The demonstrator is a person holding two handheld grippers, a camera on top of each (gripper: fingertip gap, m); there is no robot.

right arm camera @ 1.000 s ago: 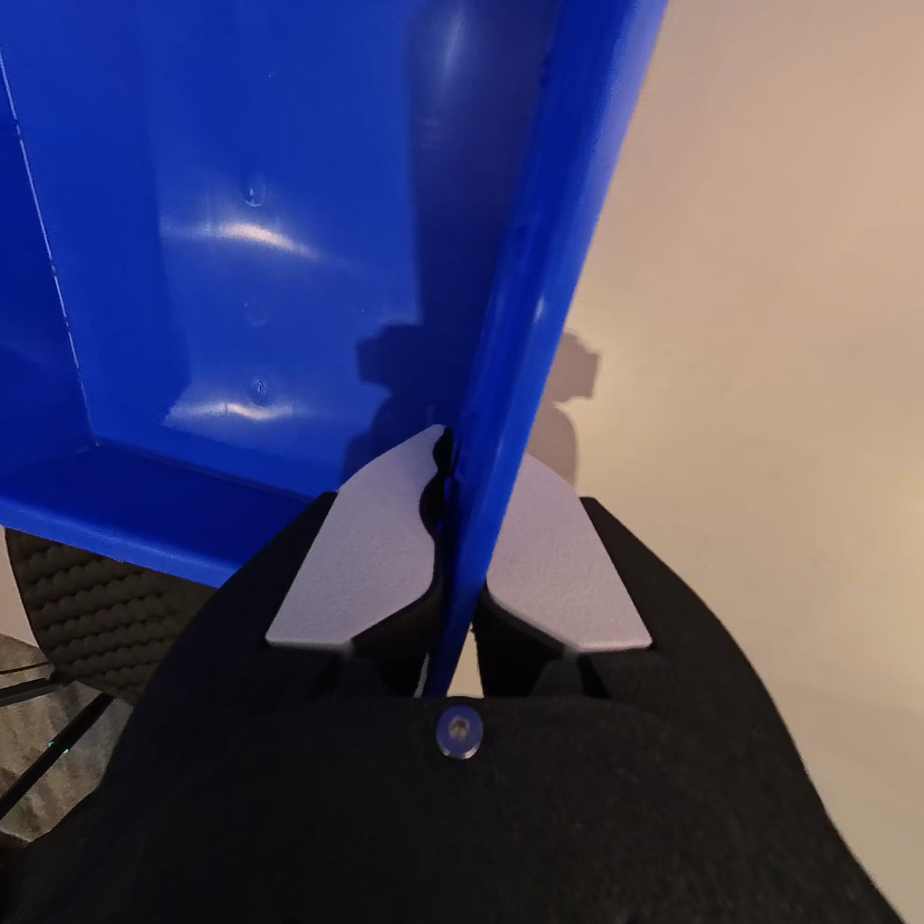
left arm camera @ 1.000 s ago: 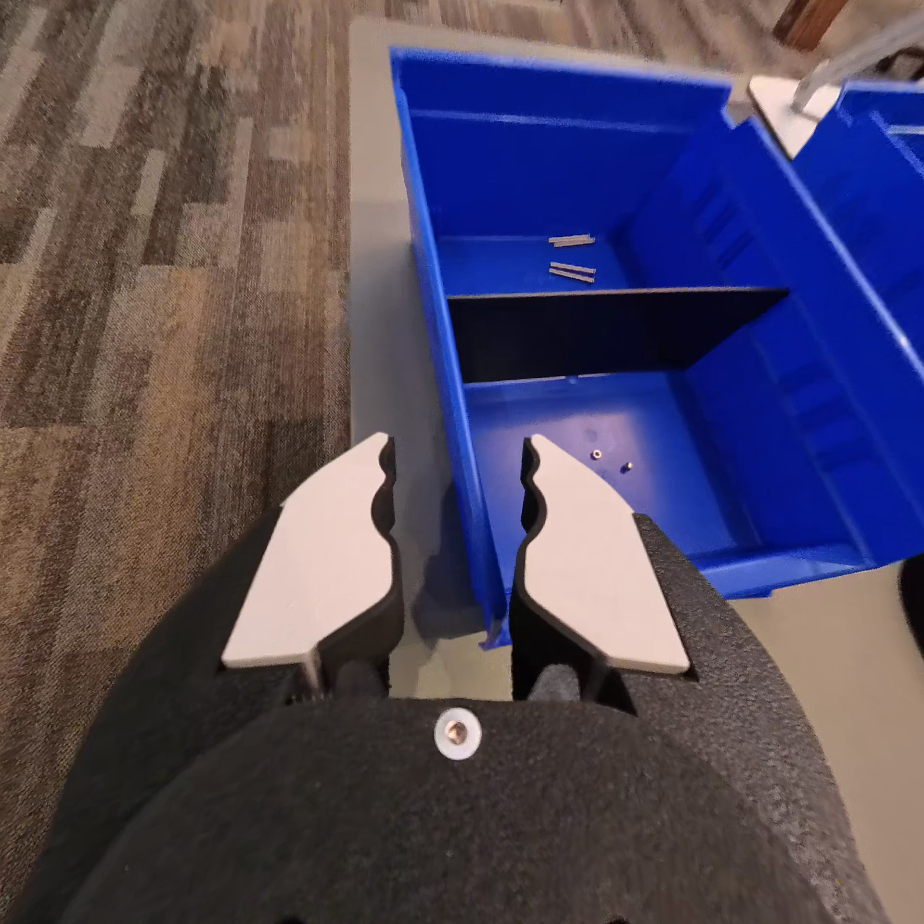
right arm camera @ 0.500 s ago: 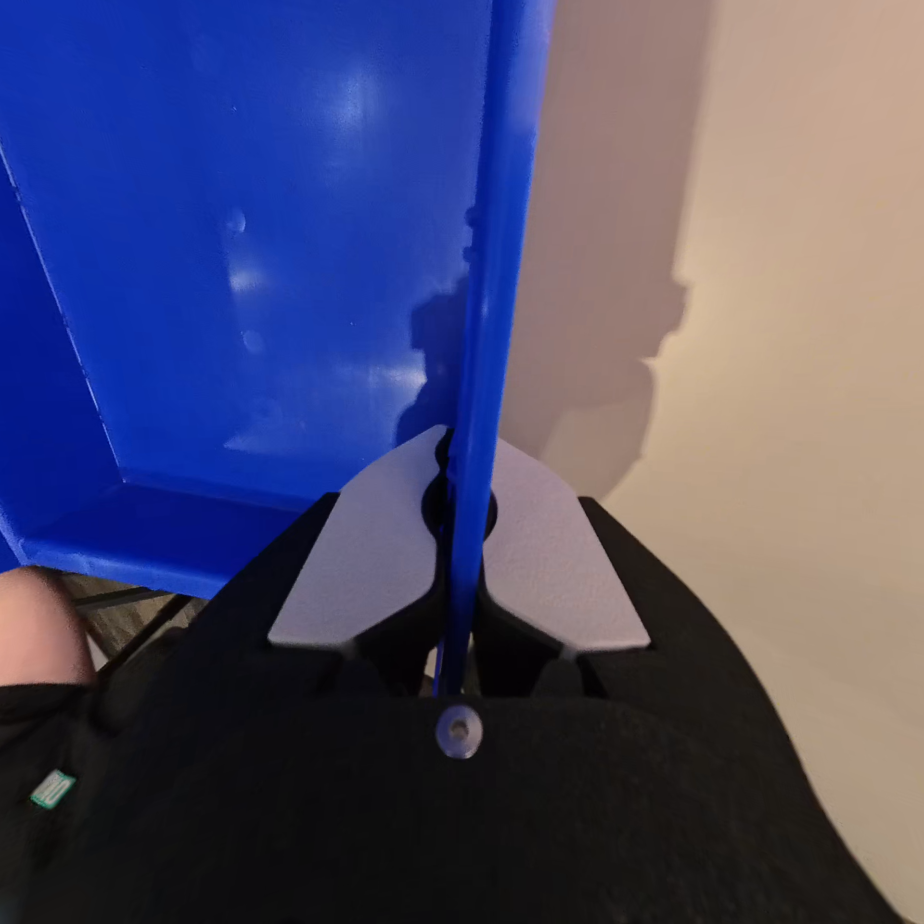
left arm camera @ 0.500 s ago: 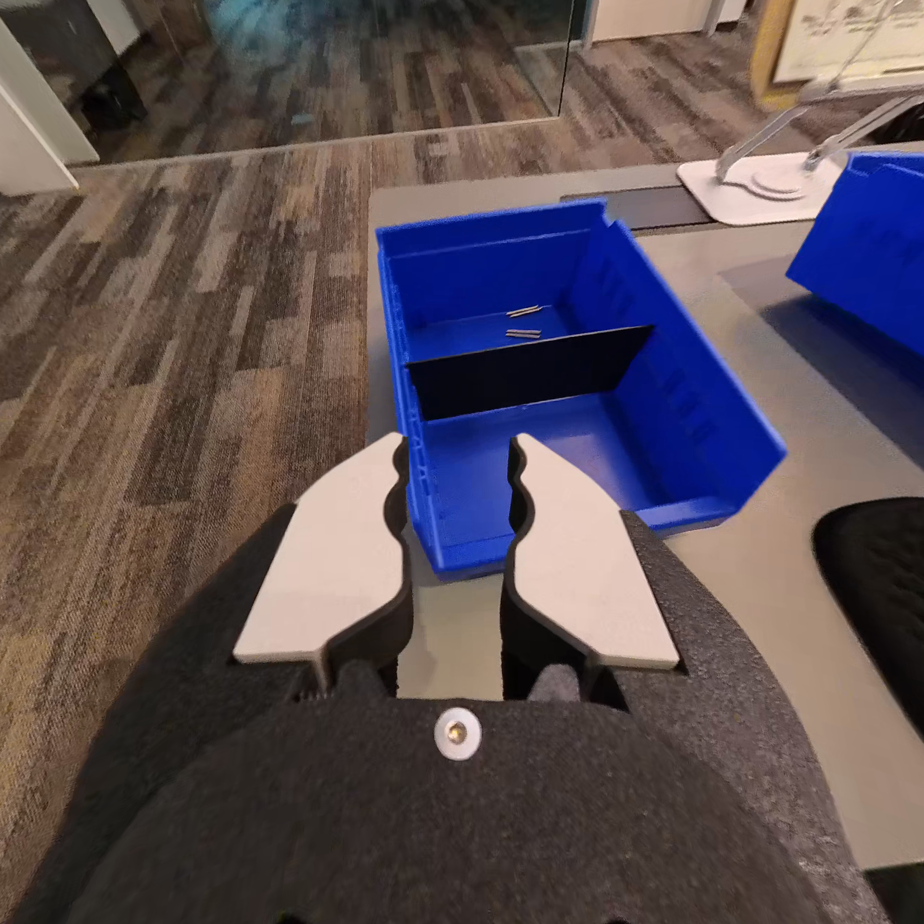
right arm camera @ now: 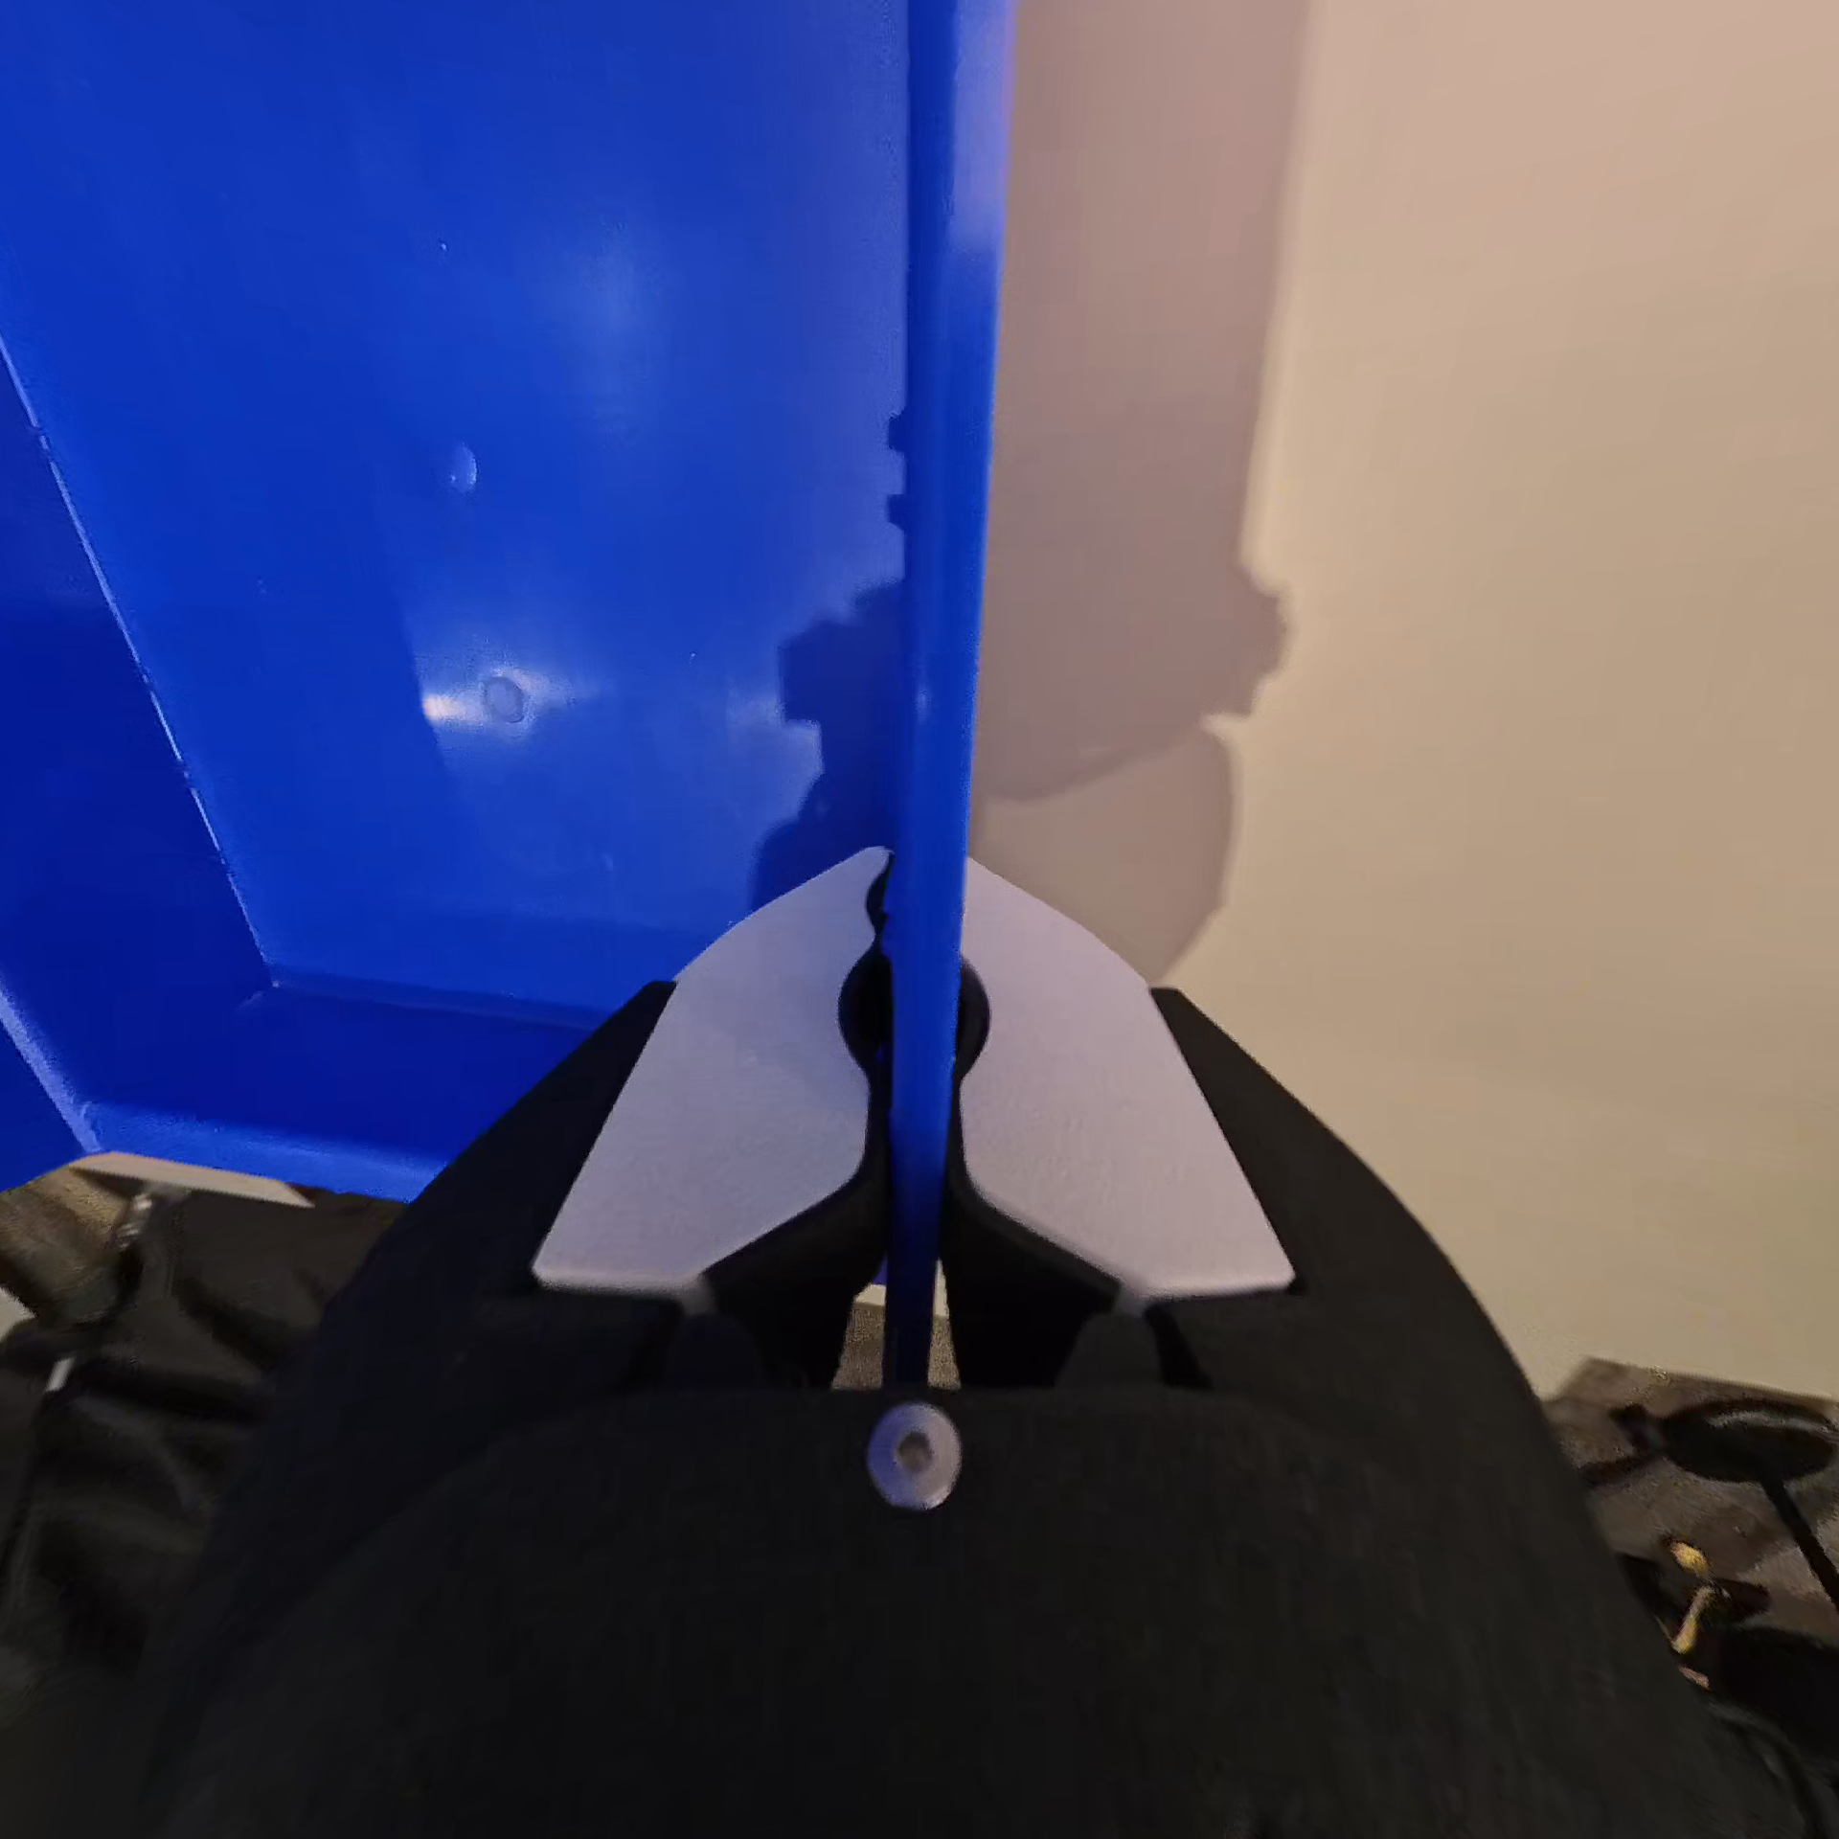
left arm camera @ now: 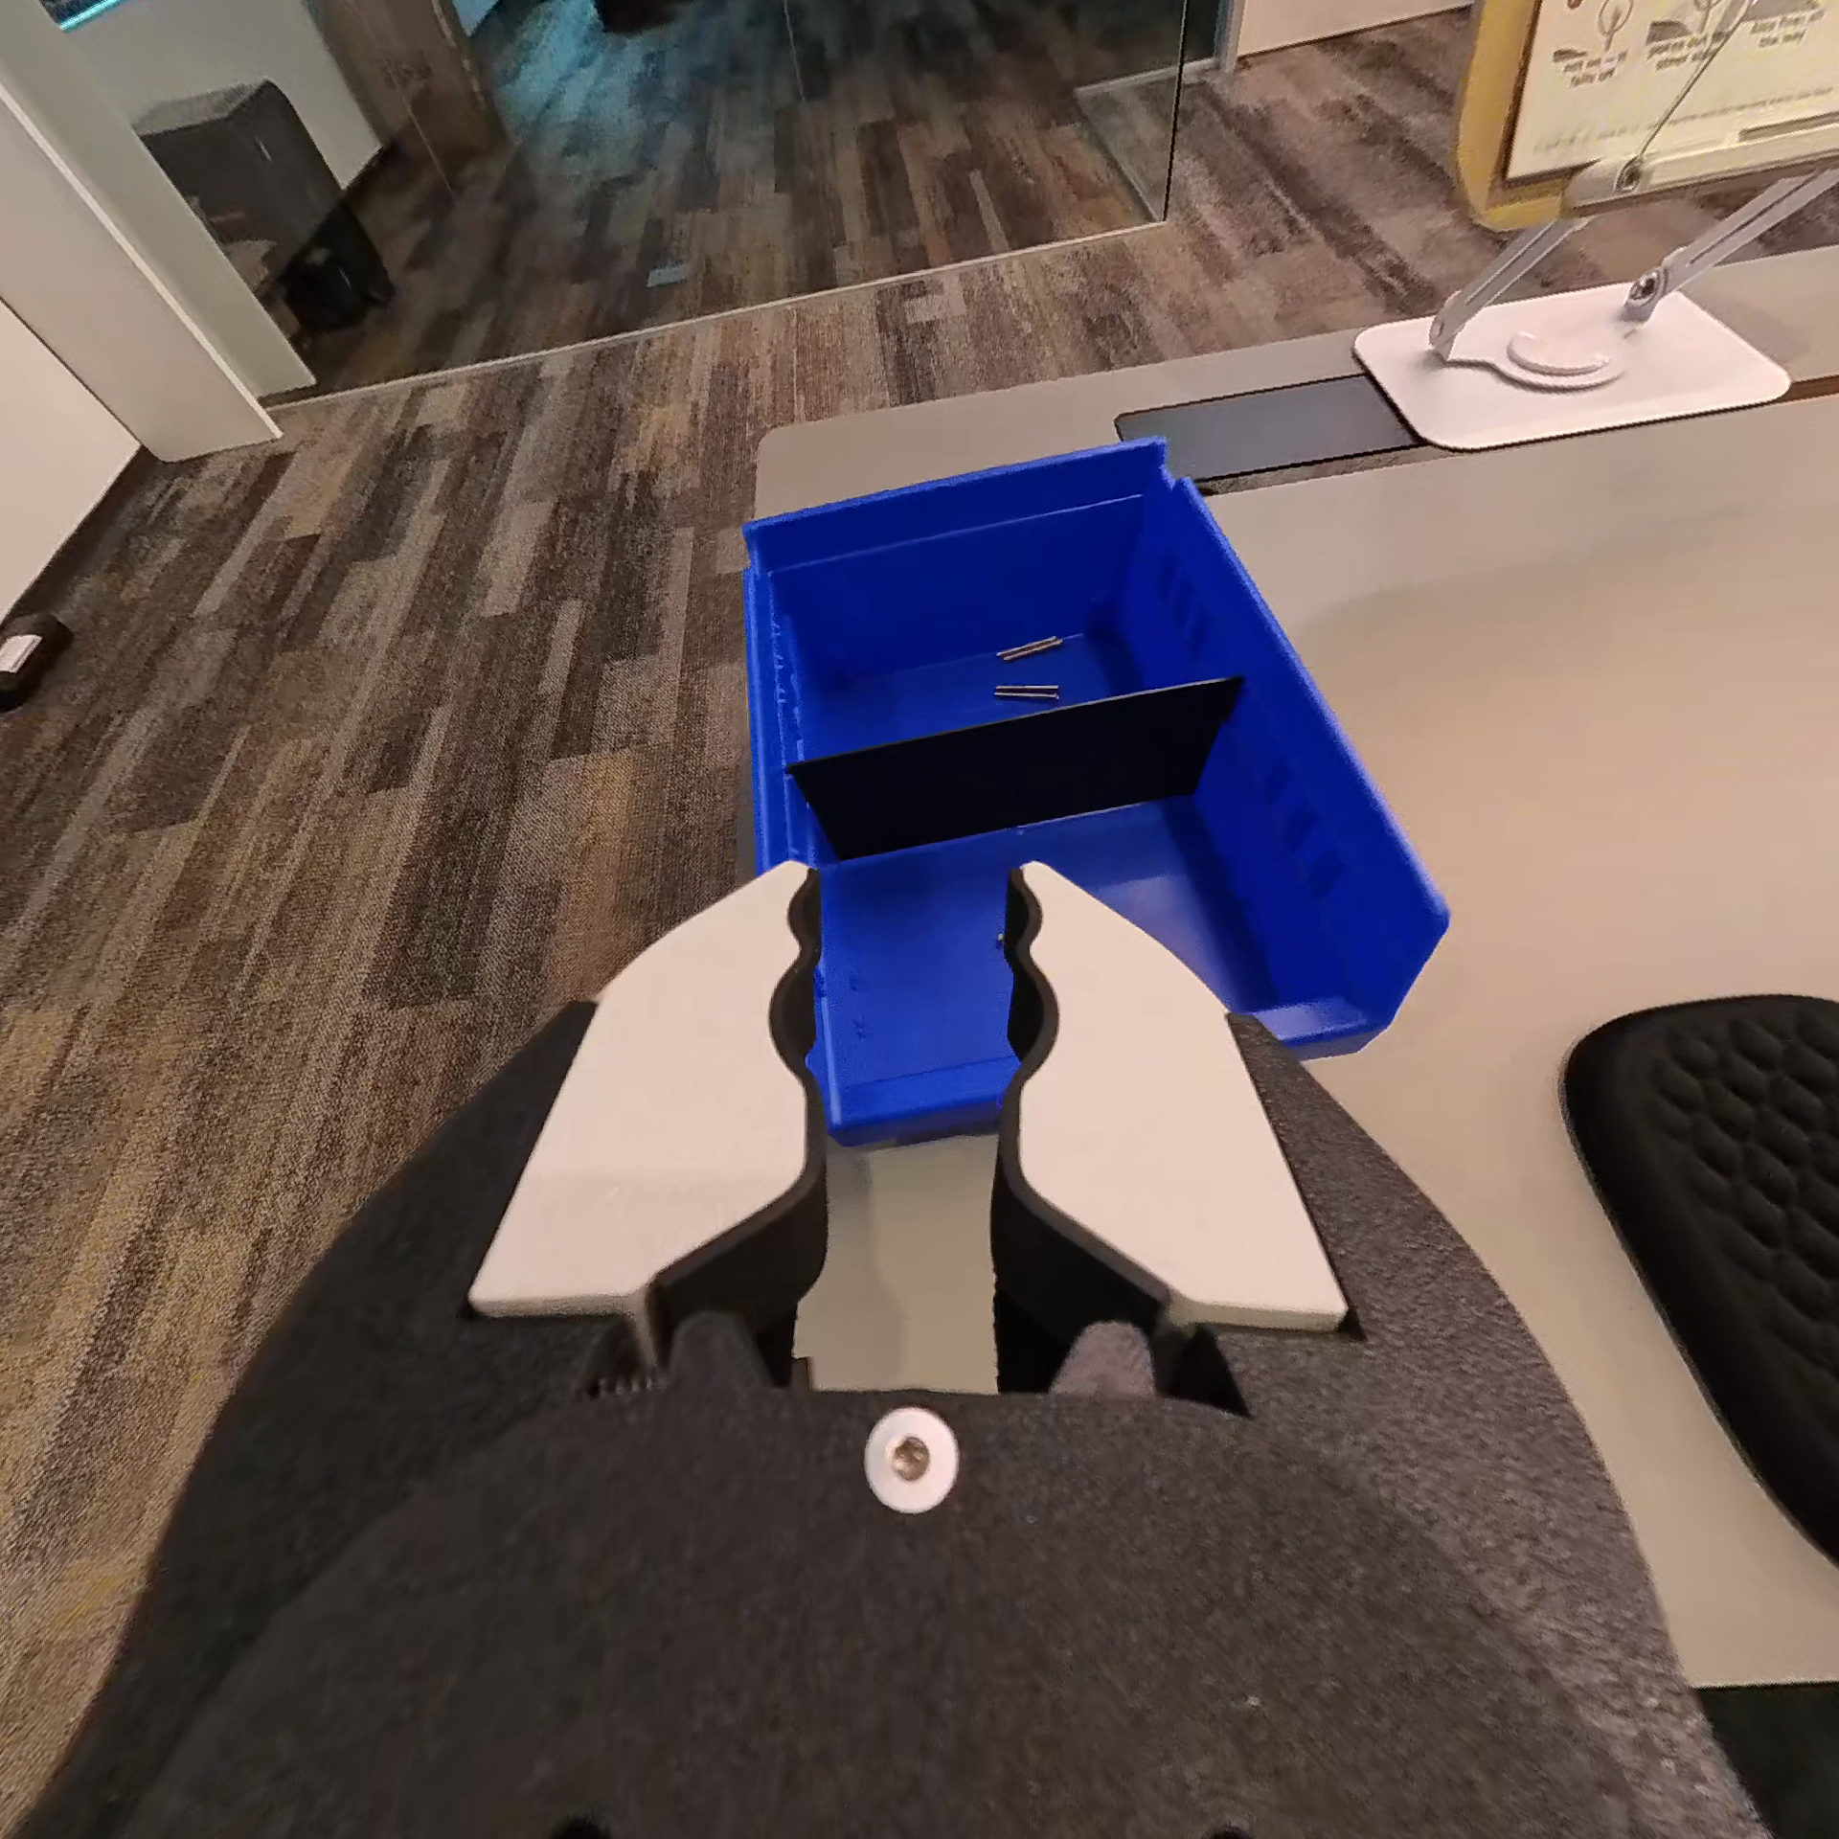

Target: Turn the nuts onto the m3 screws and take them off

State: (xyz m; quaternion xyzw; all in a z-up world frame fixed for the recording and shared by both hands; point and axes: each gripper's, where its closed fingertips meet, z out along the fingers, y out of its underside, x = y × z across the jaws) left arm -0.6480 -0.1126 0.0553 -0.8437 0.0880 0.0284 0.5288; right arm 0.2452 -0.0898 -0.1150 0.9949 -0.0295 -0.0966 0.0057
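No threading is under way: the screws (left arm camera: 1028, 669) are lying loose in the divided bin's (left arm camera: 1294, 756) far compartment, nuts too small to make out. The left gripper (left arm camera: 911, 876) is hovering empty, jaws apart, while the right gripper (right arm camera: 920, 866) is pinching a second bin's wall (right arm camera: 940, 597).

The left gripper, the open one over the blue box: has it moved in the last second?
Yes. The left gripper has pulled back and up from the divided blue bin, which looks smaller and farther now. Its jaws are open and empty.
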